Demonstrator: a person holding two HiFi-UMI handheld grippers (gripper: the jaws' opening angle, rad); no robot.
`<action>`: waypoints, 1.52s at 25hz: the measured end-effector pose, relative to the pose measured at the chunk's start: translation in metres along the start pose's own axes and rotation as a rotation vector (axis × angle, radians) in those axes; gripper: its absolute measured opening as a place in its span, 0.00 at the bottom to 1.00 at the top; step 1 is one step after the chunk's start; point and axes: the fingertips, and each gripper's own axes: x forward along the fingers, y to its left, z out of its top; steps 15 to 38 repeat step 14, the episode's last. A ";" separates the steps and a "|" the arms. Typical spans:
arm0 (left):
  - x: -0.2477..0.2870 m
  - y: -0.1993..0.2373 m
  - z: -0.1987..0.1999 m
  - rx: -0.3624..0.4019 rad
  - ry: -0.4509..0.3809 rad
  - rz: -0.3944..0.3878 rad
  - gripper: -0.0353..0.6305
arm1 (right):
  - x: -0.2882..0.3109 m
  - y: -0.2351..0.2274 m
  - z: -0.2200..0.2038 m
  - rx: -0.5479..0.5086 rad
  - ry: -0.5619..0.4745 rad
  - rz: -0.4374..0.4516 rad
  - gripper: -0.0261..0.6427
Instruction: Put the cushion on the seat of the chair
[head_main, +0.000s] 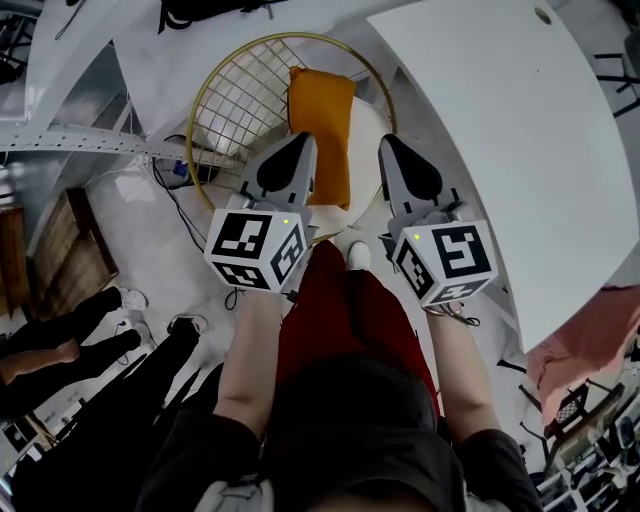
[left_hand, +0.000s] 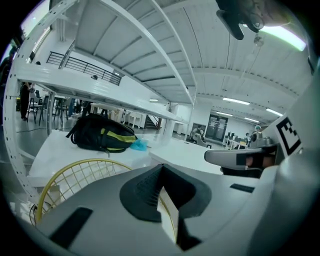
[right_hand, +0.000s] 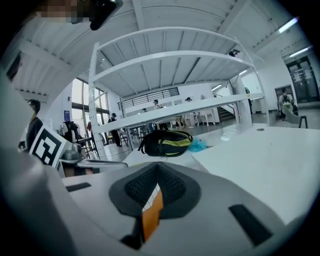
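An orange cushion (head_main: 320, 120) lies lengthwise in the chair, over the white round seat (head_main: 371, 130) and beside the gold wire back (head_main: 238, 95). No gripper touches it. In the head view my left gripper (head_main: 301, 141) and right gripper (head_main: 391, 145) are held side by side above the chair's near edge, on either side of the cushion's near end. Both are shut with nothing held. The left gripper view shows its jaws (left_hand: 161, 167) closed, with the gold wire back (left_hand: 75, 175) below. Through the narrow slit of the right gripper (right_hand: 157, 165) a strip of the orange cushion (right_hand: 151, 217) shows.
A large white table (head_main: 500, 120) stands to the right of the chair. A black backpack (left_hand: 102, 135) with yellow-green stripes lies on another table behind. A white metal rack (head_main: 80, 140) and cables (head_main: 170, 195) are at the left. People's legs (head_main: 90, 340) are at the lower left.
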 end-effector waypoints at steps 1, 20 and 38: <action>-0.003 -0.002 0.003 0.005 -0.008 0.003 0.07 | -0.003 0.001 0.005 -0.005 -0.007 0.003 0.06; -0.048 -0.021 0.048 0.057 -0.114 0.030 0.07 | -0.049 0.020 0.065 -0.061 -0.151 -0.003 0.06; -0.048 -0.021 0.048 0.057 -0.114 0.030 0.07 | -0.049 0.020 0.065 -0.061 -0.151 -0.003 0.06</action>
